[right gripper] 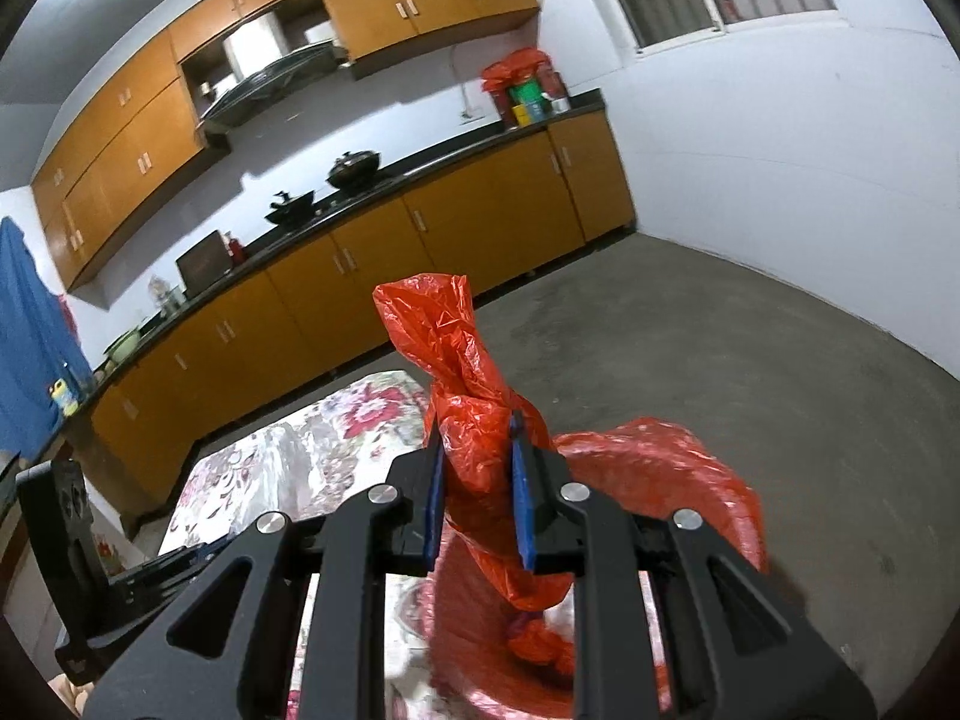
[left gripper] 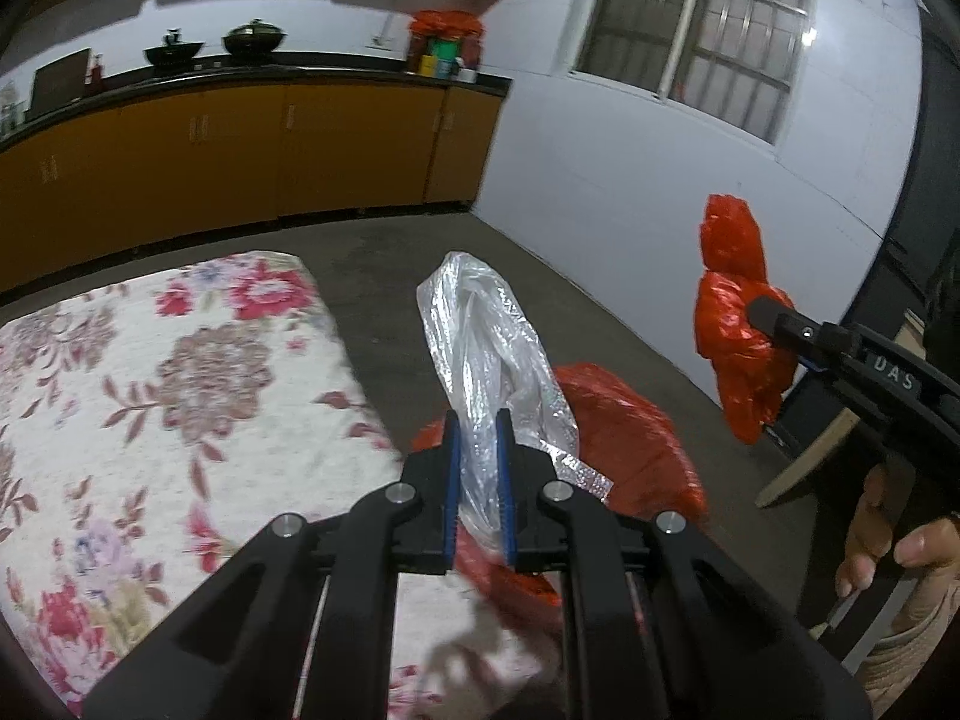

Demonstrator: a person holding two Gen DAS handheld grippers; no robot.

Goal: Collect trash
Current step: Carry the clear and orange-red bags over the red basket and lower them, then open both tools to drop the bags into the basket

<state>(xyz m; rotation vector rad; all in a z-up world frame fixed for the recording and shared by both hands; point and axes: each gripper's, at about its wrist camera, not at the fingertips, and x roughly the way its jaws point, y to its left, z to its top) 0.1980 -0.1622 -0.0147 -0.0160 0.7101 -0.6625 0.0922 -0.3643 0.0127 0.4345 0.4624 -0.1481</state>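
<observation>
Left gripper (left gripper: 480, 450): closed on a crumpled clear plastic bag (left gripper: 480, 330), which stands up between its blue-padded fingers (left gripper: 454, 480).
Right gripper (right gripper: 477, 480): clamped around the twisted neck of a red plastic bag (right gripper: 456, 360); the bag's top flares above the jaws and its lower part hangs beneath them.
Red plastic bag from the left wrist: (left gripper: 735, 324), held in the air off to the right, in front of the white wall (left gripper: 600, 180).
Second red bag (left gripper: 624, 432): lies low, just behind the clear bag, beside the edge of the floral tabletop (left gripper: 150, 390).
Floor (right gripper: 750, 360): bare grey concrete.
Background: orange kitchen cabinets (right gripper: 360, 276) under a dark counter carrying two black woks (left gripper: 174, 51).
</observation>
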